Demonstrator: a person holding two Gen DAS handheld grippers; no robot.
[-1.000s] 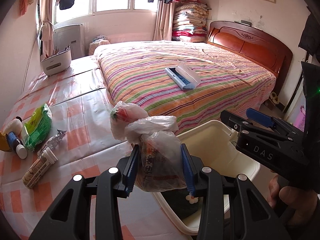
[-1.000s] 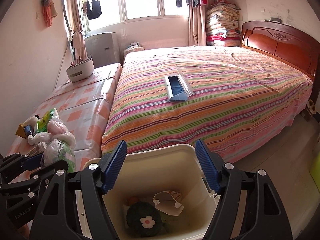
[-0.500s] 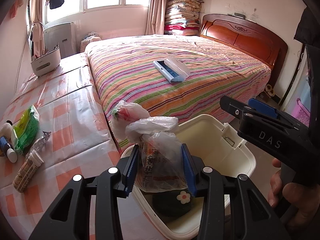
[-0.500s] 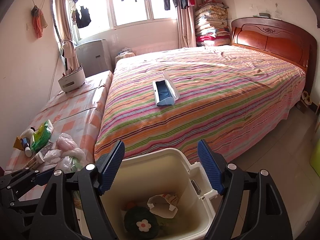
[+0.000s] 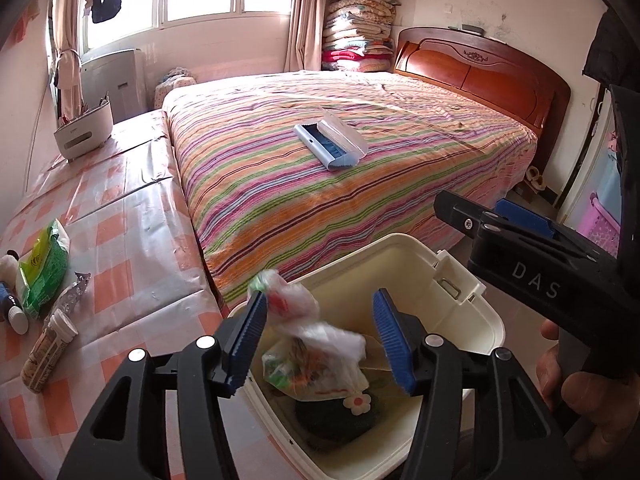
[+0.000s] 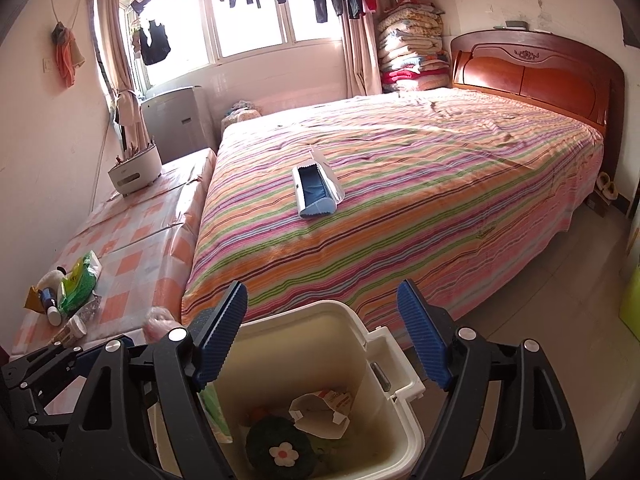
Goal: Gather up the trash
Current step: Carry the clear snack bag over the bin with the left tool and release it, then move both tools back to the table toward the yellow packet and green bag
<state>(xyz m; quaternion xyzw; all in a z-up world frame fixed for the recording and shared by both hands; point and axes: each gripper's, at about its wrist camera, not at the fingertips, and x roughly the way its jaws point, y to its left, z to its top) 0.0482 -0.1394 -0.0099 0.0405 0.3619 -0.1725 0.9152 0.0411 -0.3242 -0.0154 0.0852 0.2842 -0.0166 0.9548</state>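
Left claw (image 5: 320, 340): jaws spread wide over the bin, holding nothing; the blue pads (image 5: 245, 344) stand clear of the bag on both sides.
Trash bag (image 5: 312, 356): a knotted clear plastic bag of wrappers, blurred, between the left claw's pads but not touching them, its lower part inside the bin's mouth.
Bin (image 5: 460, 280): cream plastic, lid off, standing on the floor at the near corner of the bed, just beside the tabletop's edge.
Right claw (image 6: 322, 336): jaws spread wide, empty, hanging above the bin (image 6: 404, 364) and looking straight down into it.
Bin contents, right wrist view: a dark green round thing with a white flower (image 6: 280, 450), a torn white paper carton (image 6: 324, 412) and some green at the left wall; the trash bag is mostly hidden behind the claw's left finger.
Bin contents, left wrist view: the bag covers most of what lies below; only the flower thing (image 5: 344, 412) shows under it.
Right claw, left wrist view: seen from the side at far right, a black body marked DAS (image 5: 536, 276), with the person's hand (image 5: 588, 412) on its grip.
Left claw, right wrist view: only its black frame (image 6: 44, 364) shows at the lower left.
Tabletop (image 5: 120, 248): orange-and-white checked cover, left of the bed; it carries a green packet (image 5: 42, 264), a crumpled foil wrapper (image 5: 74, 292), a tube with a white cap (image 5: 46, 348) and a small dark bottle (image 5: 12, 308).
Bed (image 5: 360, 152): striped spread, with an open blue-and-white case (image 5: 330, 144) lying on it.
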